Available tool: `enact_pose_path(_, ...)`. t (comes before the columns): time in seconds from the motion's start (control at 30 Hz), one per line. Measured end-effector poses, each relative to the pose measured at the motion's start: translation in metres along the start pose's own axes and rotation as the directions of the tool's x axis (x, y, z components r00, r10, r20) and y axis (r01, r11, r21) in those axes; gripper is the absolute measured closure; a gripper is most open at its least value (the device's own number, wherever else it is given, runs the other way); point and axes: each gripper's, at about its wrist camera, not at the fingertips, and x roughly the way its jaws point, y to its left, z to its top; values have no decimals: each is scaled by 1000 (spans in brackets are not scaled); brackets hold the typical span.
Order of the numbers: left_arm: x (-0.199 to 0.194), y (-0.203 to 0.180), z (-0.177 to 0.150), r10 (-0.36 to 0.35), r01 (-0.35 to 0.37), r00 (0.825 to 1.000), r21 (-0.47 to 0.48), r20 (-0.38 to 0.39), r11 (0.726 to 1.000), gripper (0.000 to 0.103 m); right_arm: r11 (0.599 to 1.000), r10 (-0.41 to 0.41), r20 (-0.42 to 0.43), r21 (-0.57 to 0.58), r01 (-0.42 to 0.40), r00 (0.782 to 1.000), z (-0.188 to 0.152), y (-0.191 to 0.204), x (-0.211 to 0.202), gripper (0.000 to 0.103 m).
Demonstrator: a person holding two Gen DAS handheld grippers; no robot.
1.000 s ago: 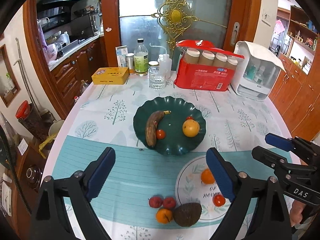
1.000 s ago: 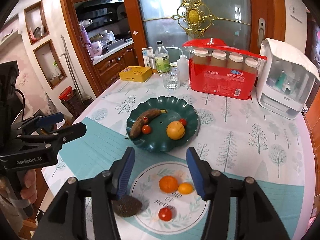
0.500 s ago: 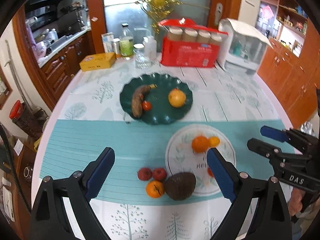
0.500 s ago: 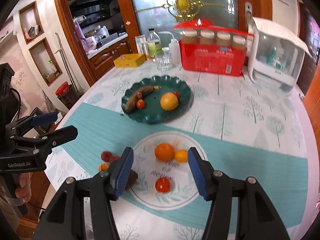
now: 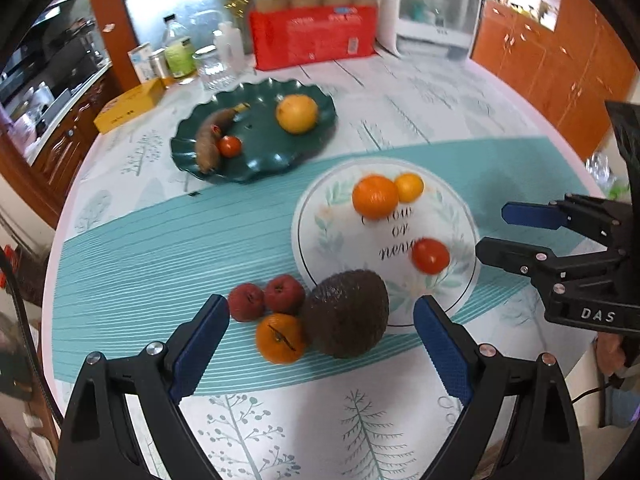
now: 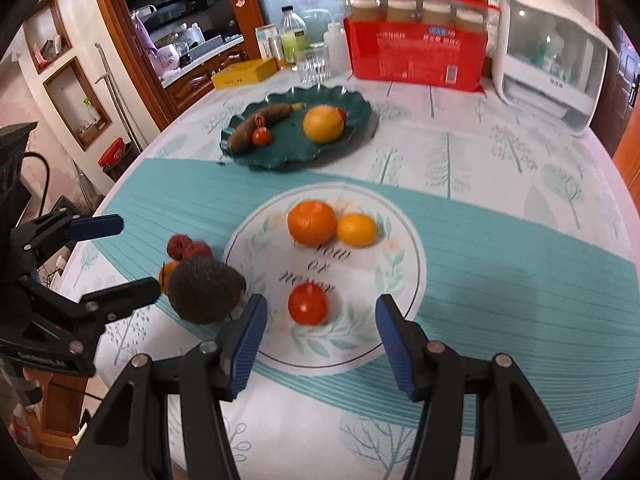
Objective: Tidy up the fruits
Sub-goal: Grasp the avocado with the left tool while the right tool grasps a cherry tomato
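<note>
The left tool [image 5: 322,326] was held wide above the surface [image 5: 132,248], nothing gripped; the dark brown rough avocado [image 5: 346,314] was framed between its blue pads, overlapping the round white printed plate [image 5: 340,236]. The right tool [image 6: 320,328], half spread and empty, was framed around the red tomato [image 6: 308,304] on that plate.

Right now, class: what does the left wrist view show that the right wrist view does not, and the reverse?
Only the left wrist view shows the small orange whole, beside two red fruits, and the left gripper framing them. Only the right wrist view shows the wall niches and the right gripper around the tomato. Both show the avocado, white plate and green plate.
</note>
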Motion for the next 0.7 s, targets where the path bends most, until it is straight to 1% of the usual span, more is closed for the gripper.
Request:
enact_pose_path(0.27, 33, -9, -2, -9, 11, 999, 47, -38, 999, 11, 1000, 19, -25, 3, -19, 1000, -6, 2, 21, 46)
enact_pose_path(0.33, 38, -12, -3, -4, 7, 999, 71, -47, 997, 16, 1000, 24, -37, 8, -24, 999, -6, 1, 26, 46)
enact_pose_path(0.43, 45, -14, -4, 5, 0, 998, 90, -56, 996, 19, 999, 32, -53, 17, -31, 998, -7, 0, 34, 46)
enact_pose_path(0.53, 50, -14, -3, -3, 10, 997, 96, -71, 995, 27, 999, 39, -70, 20, -38, 997, -8, 1, 43, 46)
enact_pose_path(0.7, 58, -14, -1, -28, 36, 996, 100, -82, 994, 34, 999, 41, -89, 20, -40, 995, -7, 0, 56, 46)
